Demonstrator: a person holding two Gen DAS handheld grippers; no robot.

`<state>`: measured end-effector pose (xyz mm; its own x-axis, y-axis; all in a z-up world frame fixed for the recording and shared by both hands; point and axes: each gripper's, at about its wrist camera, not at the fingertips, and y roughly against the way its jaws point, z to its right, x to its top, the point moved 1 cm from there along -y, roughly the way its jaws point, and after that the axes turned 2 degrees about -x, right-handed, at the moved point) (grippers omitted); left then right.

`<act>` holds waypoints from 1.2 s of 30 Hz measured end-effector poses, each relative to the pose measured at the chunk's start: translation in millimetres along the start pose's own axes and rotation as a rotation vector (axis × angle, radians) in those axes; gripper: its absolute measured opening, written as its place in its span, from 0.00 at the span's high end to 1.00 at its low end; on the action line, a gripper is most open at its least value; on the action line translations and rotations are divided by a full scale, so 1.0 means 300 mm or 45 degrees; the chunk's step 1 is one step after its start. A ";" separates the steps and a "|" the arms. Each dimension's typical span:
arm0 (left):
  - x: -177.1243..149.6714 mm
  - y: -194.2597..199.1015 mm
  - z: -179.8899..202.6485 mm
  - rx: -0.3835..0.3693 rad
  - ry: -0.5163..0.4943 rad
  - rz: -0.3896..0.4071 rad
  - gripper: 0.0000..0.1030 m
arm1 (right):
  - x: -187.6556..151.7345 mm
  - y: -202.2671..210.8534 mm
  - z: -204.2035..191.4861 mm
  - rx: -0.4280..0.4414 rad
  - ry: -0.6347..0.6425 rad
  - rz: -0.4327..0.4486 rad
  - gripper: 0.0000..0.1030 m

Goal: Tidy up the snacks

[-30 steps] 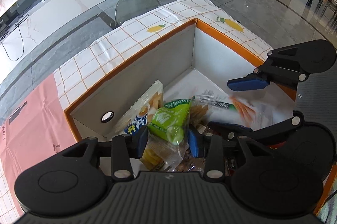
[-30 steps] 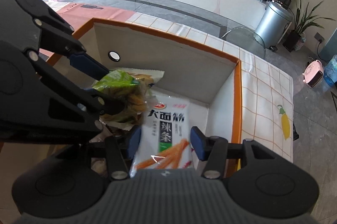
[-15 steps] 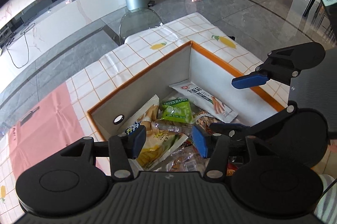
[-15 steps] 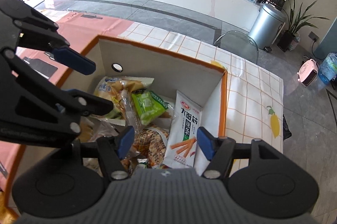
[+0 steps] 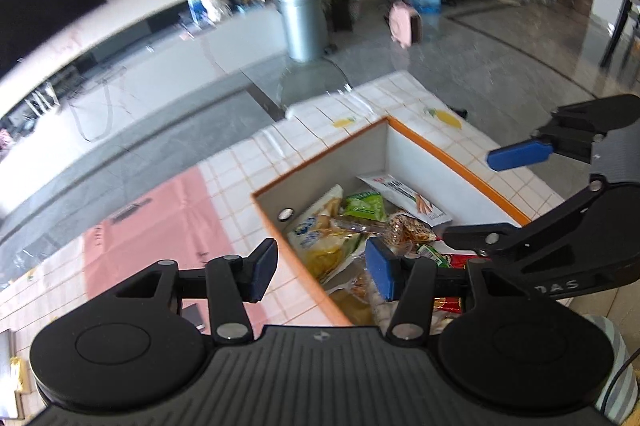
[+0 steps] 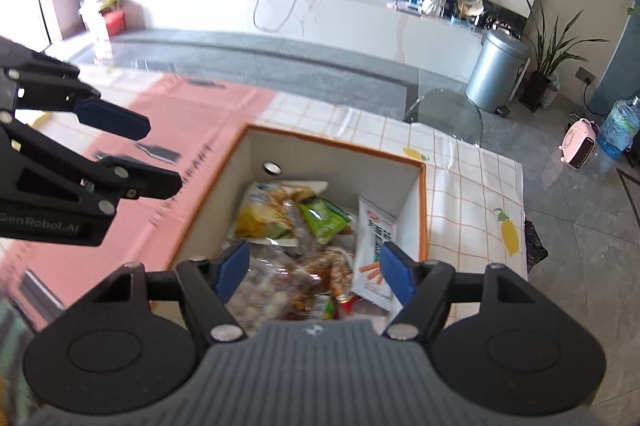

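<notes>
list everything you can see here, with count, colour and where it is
storage box: one, grey walls with orange rim, on the table, open on top
white snack packet: one, white with orange sticks printed, in the box against its right wall
green snack packet: one, green, middle of the pile in the box
yellow snack bag: one, yellow and white, left side of the pile
other snacks: several, mixed colours, near end of the box
tablecloth: one, white checked with lemons, pink section at left
bin: one, silver, on the floor
heater: one, pink, on the floor
left gripper: one, black with blue pads, open, empty, above the box
right gripper: one, same colours, open, empty
</notes>
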<state>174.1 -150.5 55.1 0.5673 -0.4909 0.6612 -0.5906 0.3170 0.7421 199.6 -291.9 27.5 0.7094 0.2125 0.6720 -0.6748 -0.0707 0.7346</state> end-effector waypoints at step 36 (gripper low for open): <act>-0.666 0.381 -0.094 0.370 0.514 0.266 0.18 | -0.484 0.338 -0.627 -0.229 -0.108 0.436 0.14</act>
<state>9.5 6.7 11.1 0.5624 -0.0726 0.8237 -0.8164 0.1090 0.5671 -10.1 -146.6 -13.0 0.4465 0.1242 0.8861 -0.8947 0.0496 0.4439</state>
